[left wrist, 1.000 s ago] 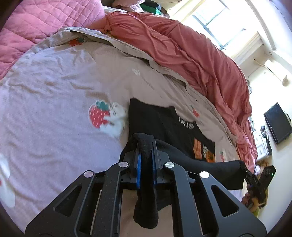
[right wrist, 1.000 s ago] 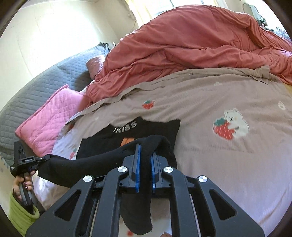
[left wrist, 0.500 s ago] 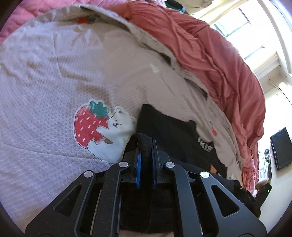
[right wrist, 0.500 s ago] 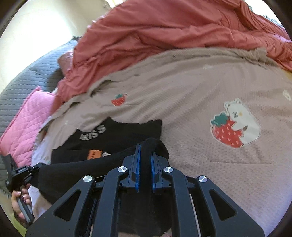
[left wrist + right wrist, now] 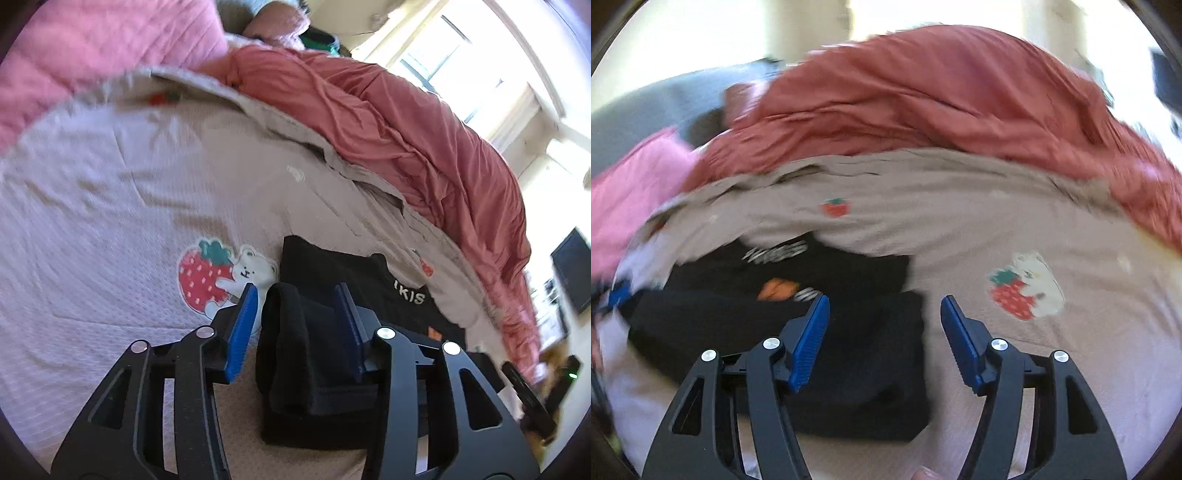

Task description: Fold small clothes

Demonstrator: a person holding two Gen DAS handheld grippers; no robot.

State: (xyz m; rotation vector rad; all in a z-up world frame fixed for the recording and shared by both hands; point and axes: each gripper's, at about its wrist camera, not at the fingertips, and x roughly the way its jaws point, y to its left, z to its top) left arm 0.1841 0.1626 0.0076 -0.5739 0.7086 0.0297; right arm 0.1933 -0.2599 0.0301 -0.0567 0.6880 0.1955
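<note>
Both tools are opening: left tool has a shirt fold loose between its jaws; right tool gapes wide over the shirt on the bed.

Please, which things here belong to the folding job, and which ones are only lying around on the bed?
Part of the job:
- black shirt, folded over on the bed sheet
- left tongs, opening, a fold of the shirt between them
- right tongs, opening over the shirt's edge

Just lying about:
- red duvet
- pink pillow
- strawberry-and-bear print on the sheet
</note>
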